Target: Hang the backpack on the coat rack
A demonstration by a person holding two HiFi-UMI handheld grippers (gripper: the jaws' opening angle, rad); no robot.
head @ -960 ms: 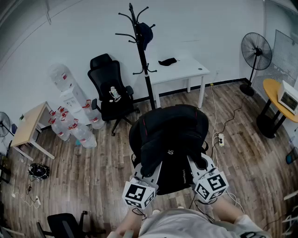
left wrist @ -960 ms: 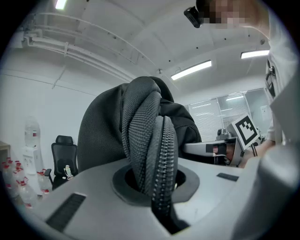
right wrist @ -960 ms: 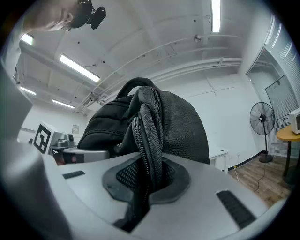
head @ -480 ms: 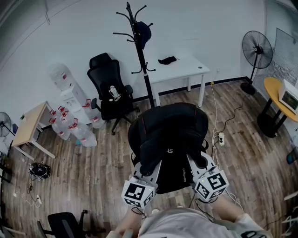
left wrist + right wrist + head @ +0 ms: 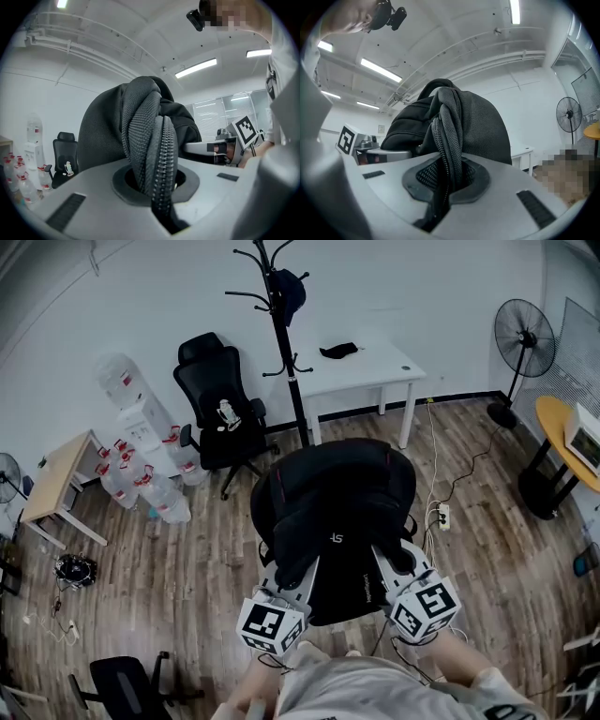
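A black backpack (image 5: 333,512) hangs in the air in front of me, held level between both grippers. My left gripper (image 5: 292,575) is shut on a fold of its zippered edge (image 5: 154,150). At the bag's other side my right gripper (image 5: 392,568) is shut on a matching fold of the backpack (image 5: 450,126). The black coat rack (image 5: 284,334) stands beyond the bag near the back wall, with a dark cap (image 5: 292,292) on one upper hook. The bag is well short of the rack.
A black office chair (image 5: 217,409) stands left of the rack, a white desk (image 5: 366,367) right of it. Water bottles (image 5: 150,488) cluster by a dispenser at left. A fan (image 5: 525,338), a round yellow table (image 5: 562,442) and floor cables (image 5: 441,502) lie to the right.
The view has shifted forward a little, so the rack and chair sit slightly higher and farther left in the frame. Both grippers keep their hold on the backpack.
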